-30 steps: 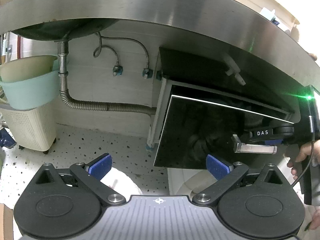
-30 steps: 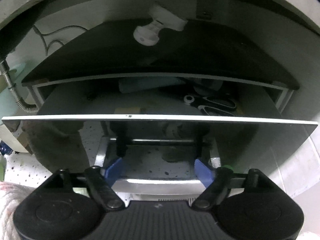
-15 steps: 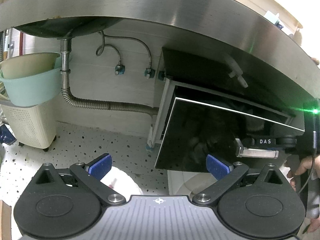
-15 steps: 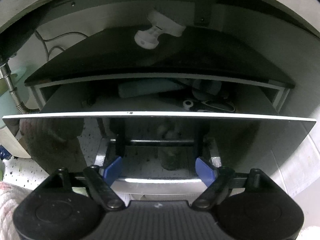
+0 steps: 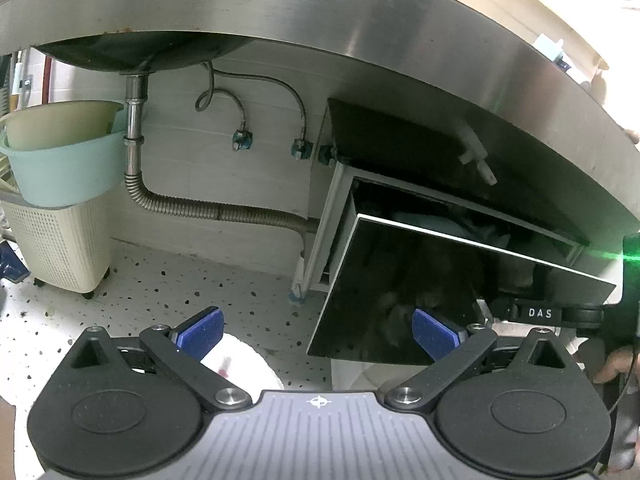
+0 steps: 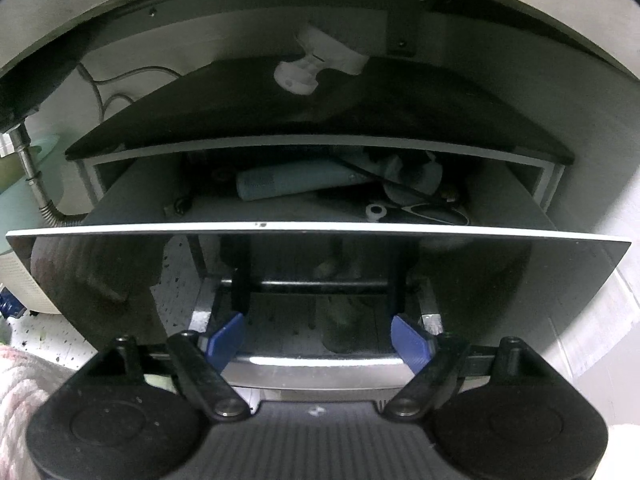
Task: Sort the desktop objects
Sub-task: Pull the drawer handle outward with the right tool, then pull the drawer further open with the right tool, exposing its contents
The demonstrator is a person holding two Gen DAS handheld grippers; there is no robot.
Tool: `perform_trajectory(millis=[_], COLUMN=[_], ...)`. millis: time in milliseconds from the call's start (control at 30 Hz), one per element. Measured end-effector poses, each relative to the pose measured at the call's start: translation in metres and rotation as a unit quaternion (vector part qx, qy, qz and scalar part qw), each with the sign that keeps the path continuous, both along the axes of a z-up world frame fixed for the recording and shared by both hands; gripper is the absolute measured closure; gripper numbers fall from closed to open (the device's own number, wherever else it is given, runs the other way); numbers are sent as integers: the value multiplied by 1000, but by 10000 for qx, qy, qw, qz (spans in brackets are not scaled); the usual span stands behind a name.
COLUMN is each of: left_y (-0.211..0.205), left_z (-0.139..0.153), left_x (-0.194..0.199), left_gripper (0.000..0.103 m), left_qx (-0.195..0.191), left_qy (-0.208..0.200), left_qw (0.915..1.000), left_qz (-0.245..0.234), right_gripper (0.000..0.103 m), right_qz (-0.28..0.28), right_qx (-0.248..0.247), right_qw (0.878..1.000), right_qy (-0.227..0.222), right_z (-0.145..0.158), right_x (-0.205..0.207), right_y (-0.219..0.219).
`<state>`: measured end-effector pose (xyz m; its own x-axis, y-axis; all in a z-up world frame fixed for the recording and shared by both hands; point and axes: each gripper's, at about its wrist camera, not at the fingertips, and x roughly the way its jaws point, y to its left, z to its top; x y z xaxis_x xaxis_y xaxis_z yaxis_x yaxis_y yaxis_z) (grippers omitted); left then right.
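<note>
A drawer with a glossy black front (image 6: pixel 320 272) stands pulled out under the steel counter. Inside lie a pale blue tube (image 6: pixel 292 184), scissors (image 6: pixel 420 212) and other dark items. My right gripper (image 6: pixel 318 342) is open, its blue pads at the drawer's lower edge, straddling the chrome handle bar (image 6: pixel 320 364). My left gripper (image 5: pixel 318 332) is open and empty, low over the floor, left of the drawer front (image 5: pixel 440 292). The right gripper's body (image 5: pixel 540 314) shows under the drawer.
A steel counter edge (image 5: pixel 320 12) and sink bowl (image 5: pixel 132 54) hang overhead. A drain pipe (image 5: pixel 136 152) runs along the wall. Basins (image 5: pixel 60 160) sit on a cream basket (image 5: pixel 56 248) at left. A white cloth (image 5: pixel 240 364) lies below the left gripper.
The drawer has slid further out, showing more of the tube and scissors inside. The right gripper has stayed at its lower edge. The left gripper drifted slightly.
</note>
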<state>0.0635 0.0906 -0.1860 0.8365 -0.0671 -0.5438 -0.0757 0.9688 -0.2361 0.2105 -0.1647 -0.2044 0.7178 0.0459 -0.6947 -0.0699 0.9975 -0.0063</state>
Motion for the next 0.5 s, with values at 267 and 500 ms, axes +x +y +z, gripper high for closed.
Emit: perform_trajectory(millis=[267,500], left_y=[2,3], left_z=[0,0], left_x=[0,-1], left_gripper=[1,1], left_qx=[-53,-90], left_qy=[-20,-35], left_qw=[10000,9999], left_qz=[20,33], right_gripper=[22,22], right_qz=[-4,-6], right_qx=[3,5], right_qw=[10000,10000], right_qy=[-22,-36], right_z=[0,0], right_x=[0,2], right_y=[0,0])
